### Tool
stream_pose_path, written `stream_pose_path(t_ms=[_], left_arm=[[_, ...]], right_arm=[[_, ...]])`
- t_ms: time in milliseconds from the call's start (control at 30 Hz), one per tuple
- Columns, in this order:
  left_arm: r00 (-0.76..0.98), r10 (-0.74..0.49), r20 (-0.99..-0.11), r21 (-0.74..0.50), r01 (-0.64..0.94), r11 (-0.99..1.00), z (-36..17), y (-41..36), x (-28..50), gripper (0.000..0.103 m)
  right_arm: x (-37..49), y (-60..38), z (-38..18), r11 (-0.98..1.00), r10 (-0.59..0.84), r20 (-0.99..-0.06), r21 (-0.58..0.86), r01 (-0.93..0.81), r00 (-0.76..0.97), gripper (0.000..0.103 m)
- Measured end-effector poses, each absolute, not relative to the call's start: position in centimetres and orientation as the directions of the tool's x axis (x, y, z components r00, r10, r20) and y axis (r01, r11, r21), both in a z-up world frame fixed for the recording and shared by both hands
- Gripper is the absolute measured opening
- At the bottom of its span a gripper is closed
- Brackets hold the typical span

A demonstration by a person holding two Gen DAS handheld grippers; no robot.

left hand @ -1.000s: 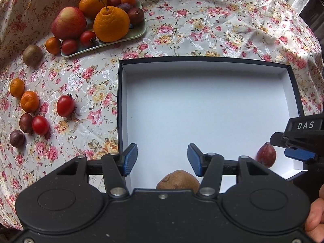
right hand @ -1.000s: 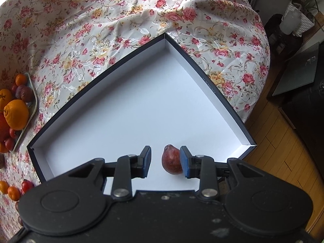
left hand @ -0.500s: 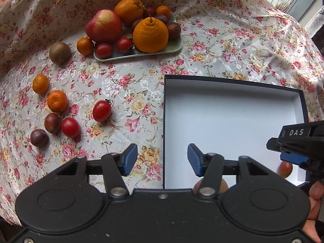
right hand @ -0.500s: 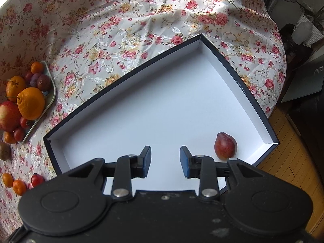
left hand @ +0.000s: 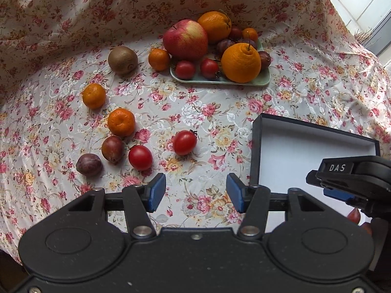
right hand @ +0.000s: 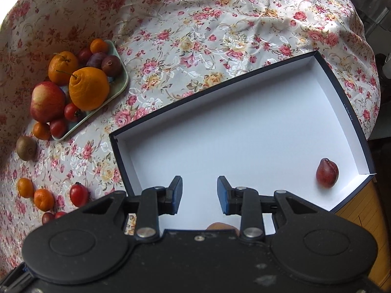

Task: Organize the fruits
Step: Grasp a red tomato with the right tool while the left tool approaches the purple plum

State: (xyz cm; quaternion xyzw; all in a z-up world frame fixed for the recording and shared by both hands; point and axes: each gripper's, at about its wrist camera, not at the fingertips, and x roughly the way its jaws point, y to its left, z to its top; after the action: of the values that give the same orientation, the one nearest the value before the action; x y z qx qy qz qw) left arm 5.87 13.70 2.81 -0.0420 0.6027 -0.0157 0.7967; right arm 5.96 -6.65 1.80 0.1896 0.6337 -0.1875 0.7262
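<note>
A dark box with a white inside (right hand: 244, 131) lies on the floral cloth; it also shows in the left wrist view (left hand: 305, 144). A red plum (right hand: 327, 172) lies in its near right corner. A kiwi (right hand: 221, 227) shows partly under my right gripper. My right gripper (right hand: 199, 194) is open and empty over the box. My left gripper (left hand: 195, 193) is open and empty above the cloth, left of the box. Loose fruit lies ahead of it: a tomato (left hand: 184, 142), another tomato (left hand: 140, 157), two plums (left hand: 112, 149), mandarins (left hand: 121, 122) and a kiwi (left hand: 122, 59).
A pale green plate (left hand: 265, 79) at the back holds an apple (left hand: 185, 39), oranges (left hand: 240, 62), tomatoes and plums. A mandarin (left hand: 158, 59) lies beside it. The right gripper's body (left hand: 354, 178) shows at the right in the left wrist view. The table edge and wood floor (right hand: 361, 210) lie right.
My left gripper has swung left from over the box to the loose fruit. My right gripper has let go of the red plum and drawn back left; the plum lies in the box.
</note>
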Motion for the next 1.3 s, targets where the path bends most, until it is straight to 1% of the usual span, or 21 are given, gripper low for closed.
stream_pose_path(t_ms=[500, 767, 1167, 1300], left_arm=[[0.293, -0.052, -0.955, -0.112, -0.192, 0.975, 3.5, 23.2, 6.2, 0.060], [0.295, -0.038, -0.955, -0.123, -0.275, 0.954, 3.4, 26.8, 6.4, 0.060], [0.281, 0.001, -0.960, -0.089, -0.307, 0.948, 2.6, 29.4, 6.3, 0.060], [0.280, 0.010, -0.960, -0.081, -0.311, 0.947, 2.5, 30.2, 6.0, 0.060]], right_arm=[[8.8, 2.5, 0.8, 0.911, 0.026, -0.990, 0.080, 0.404, 0.137, 0.034], [9.9, 6.0, 0.4, 0.929, 0.048, -0.985, 0.105, 0.355, 0.165, 0.034], [11.5, 9.4, -0.5, 0.934, 0.098, -0.975, 0.159, 0.320, 0.199, 0.034], [11.8, 10.3, -1.0, 0.936, 0.084, -0.977, 0.145, 0.322, 0.196, 0.034]])
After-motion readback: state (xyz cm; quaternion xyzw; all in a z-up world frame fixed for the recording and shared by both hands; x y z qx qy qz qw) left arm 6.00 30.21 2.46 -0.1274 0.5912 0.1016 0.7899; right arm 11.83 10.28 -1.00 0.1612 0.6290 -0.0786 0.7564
